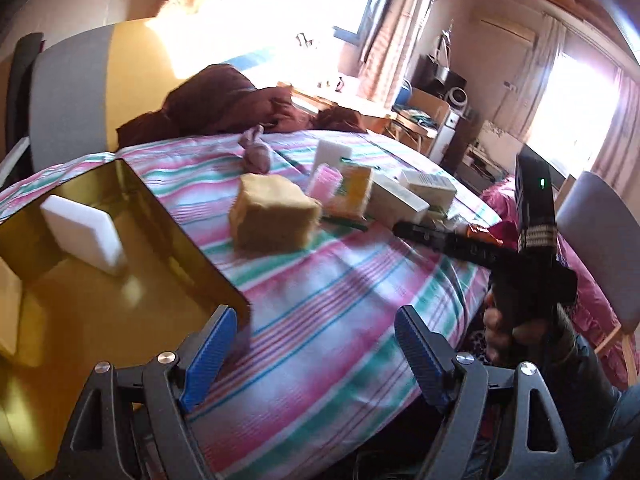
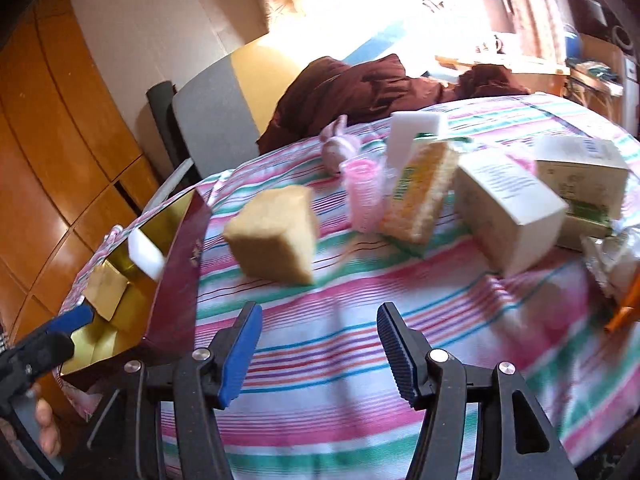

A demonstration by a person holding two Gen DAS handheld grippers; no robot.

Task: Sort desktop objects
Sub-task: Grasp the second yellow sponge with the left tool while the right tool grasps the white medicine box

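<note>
- The left gripper (image 1: 316, 354), with blue ribbed pads on black fingers, hangs over the near edge of the round table; its fingers stand wide apart with nothing between them.
- The right gripper (image 2: 320, 354), built the same way, is also spread wide and empty over the pink, green and white striped tablecloth (image 2: 340, 344).
- At the near left edge of the table sits an open box with a shiny gold inside and dark red outer wall (image 2: 176, 280); the left gripper's left pad is just beside its near corner.
- Inside that box a white rectangular foam block (image 1: 86, 232) stands on its edge, and a tan block (image 2: 105, 294) lies near it.
- Toward the middle of the table, apart from the box, rests a tan, roughly cube-shaped sponge (image 2: 276, 234).
- Behind it, closely grouped: a pink ribbed plastic cup (image 2: 364, 196), a yellow scouring sponge in a green-printed wrapper (image 2: 420, 196) leaning upright, and a white cardboard carton (image 2: 508, 216).
- Farther back stand a second white foam block (image 2: 416, 128) and a small pink soft toy (image 2: 340, 146).
- At the far edge lies a heap of dark brown cloth (image 2: 360, 88).
</note>
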